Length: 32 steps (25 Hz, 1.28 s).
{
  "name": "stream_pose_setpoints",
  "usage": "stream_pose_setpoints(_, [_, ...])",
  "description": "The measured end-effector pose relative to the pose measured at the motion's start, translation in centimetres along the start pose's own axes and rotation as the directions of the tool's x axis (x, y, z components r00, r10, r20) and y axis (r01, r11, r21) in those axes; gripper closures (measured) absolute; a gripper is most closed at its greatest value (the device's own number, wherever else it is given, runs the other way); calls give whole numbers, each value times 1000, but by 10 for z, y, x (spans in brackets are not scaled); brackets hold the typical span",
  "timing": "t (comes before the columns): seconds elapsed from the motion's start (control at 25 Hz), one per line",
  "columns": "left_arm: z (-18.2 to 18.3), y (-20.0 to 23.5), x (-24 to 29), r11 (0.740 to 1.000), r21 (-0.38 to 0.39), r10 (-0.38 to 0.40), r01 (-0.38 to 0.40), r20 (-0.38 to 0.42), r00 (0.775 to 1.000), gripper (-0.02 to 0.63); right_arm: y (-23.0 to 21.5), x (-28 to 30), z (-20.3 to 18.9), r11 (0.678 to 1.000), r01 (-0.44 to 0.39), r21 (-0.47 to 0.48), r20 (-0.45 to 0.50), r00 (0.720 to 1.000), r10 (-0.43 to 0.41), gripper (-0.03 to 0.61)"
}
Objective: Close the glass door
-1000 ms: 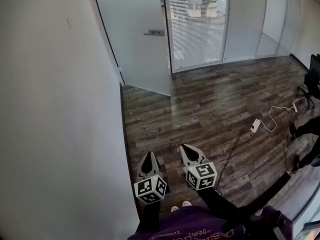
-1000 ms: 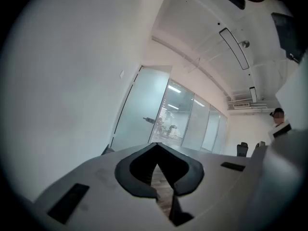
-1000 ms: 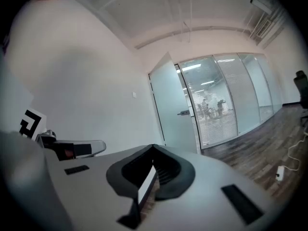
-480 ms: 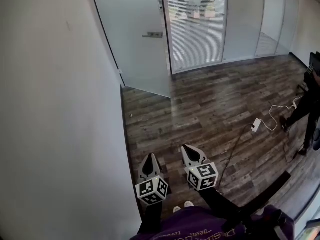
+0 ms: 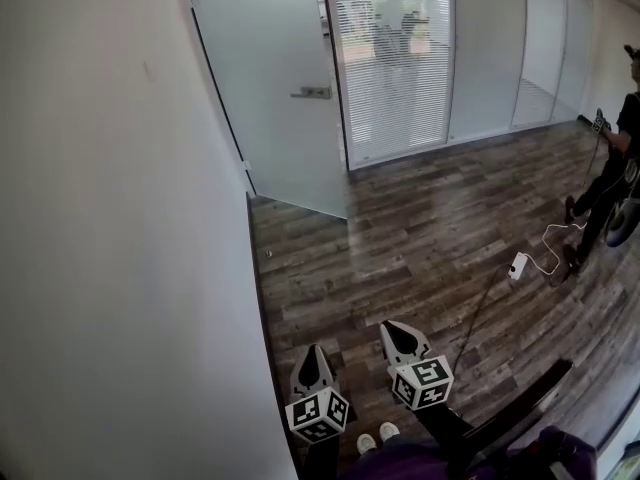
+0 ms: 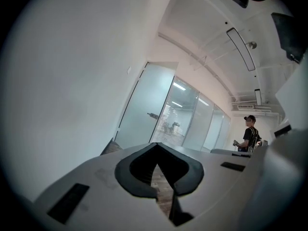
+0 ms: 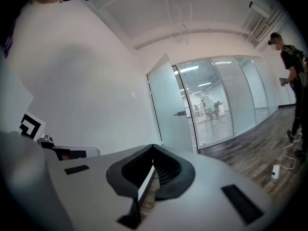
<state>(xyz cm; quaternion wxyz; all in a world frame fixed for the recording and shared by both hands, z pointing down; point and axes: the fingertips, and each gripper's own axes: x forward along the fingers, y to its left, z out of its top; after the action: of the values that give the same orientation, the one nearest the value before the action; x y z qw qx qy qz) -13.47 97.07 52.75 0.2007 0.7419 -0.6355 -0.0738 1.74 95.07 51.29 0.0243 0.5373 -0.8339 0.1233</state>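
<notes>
The frosted glass door (image 5: 270, 88) stands ajar far ahead, hinged at the white wall, with a metal handle (image 5: 312, 93) on its free edge. My left gripper (image 5: 314, 353) is shut and empty, low in the head view beside the wall. My right gripper (image 5: 400, 330) is just to its right, also shut on nothing. Both point along the floor toward the door, a long way short of it. The left gripper view shows the left gripper (image 6: 156, 146) under the door (image 6: 139, 109). The right gripper view shows the right gripper (image 7: 153, 147) below the door (image 7: 171, 109) and its handle (image 7: 180, 113).
A white wall (image 5: 120, 218) runs close along the left. Glass partitions with blinds (image 5: 395, 58) stand beyond the door. A person (image 5: 615, 168) stands at the right edge. A white adapter (image 5: 518, 265) with a trailing cable lies on the dark wood floor (image 5: 400, 238).
Both grippers sit lower in the head view, and the left one has dropped a little. A person has come into view at the right. The door has not moved.
</notes>
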Motion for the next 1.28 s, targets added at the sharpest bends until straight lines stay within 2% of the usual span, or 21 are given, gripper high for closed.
stream_pose_setpoints(0.16, [-15, 4, -5, 1000, -22, -5, 4, -14, 1000, 615, -2, -8, -5, 1000, 11, -9, 1, 1000, -11, 581])
stream_pose_setpoints(0.36, [-29, 7, 14, 1000, -18, -8, 8, -27, 1000, 615, -12, 8, -9, 1000, 0, 2, 6, 1000, 0, 581])
stream_pose_setpoints(0.56, [-12, 11, 58, 1000, 1, 29, -29, -22, 999, 615, -29, 51, 7, 999, -31, 12, 31, 999, 31, 581])
stream_pose_setpoints(0.8, [17, -14, 131, 1000, 25, 18, -18, 10, 1000, 615, -73, 106, 39, 999, -51, 3, 37, 998, 51, 581])
stream_pose_setpoints(1.04, [22, -37, 180, 996, 84, -1, 0, 11, 1000, 615, -106, 140, 48, 997, -71, 7, 20, 997, 70, 581])
stream_pose_setpoints(1.16, [22, -39, 195, 999, 30, 11, -12, 5, 1000, 615, -117, 153, 50, 997, -80, 7, 13, 997, 80, 581])
stream_pose_setpoints(1.28, [25, -37, 209, 999, 22, 29, -29, 7, 1000, 615, -124, 168, 53, 996, -93, 8, 7, 996, 93, 581])
